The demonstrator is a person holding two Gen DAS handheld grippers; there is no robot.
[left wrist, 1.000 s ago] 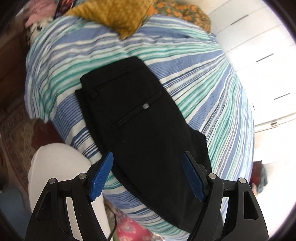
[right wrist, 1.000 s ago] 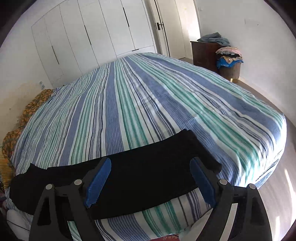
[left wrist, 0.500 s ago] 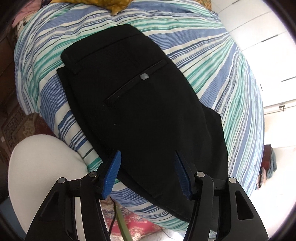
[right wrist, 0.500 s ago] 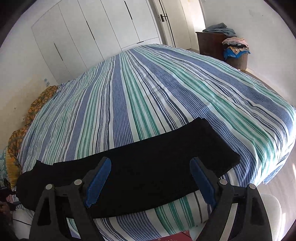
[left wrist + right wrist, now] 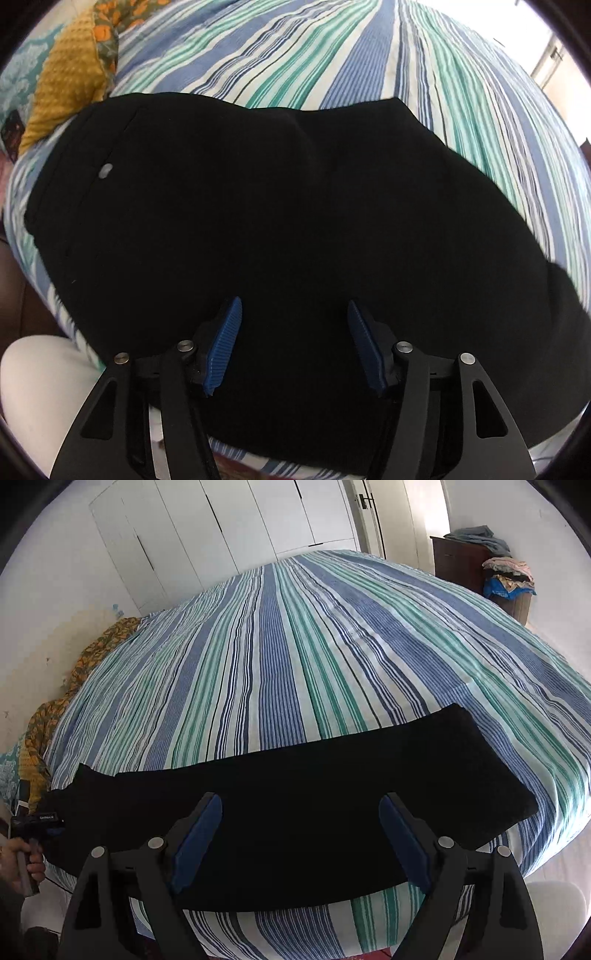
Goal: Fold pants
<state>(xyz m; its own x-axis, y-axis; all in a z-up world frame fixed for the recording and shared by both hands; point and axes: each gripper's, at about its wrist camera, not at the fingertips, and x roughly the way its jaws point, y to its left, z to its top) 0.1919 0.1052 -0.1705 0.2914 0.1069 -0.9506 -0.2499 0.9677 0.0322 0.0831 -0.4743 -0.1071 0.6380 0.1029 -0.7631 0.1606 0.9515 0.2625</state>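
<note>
Left gripper (image 5: 293,308) dropped nearer black pants (image 5: 295,203); jaws narrowed.

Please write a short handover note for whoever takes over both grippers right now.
Left gripper: open, low over the waist end of the black fabric pants; its jaws have just been closing, nothing pinched.
Right gripper: open wide, above the leg end, holding nothing.
Pants lie flat along the near edge of the blue, green and white striped bedspread, apparently folded leg over leg.
Left to do: grasp and fold them across their length.
</note>
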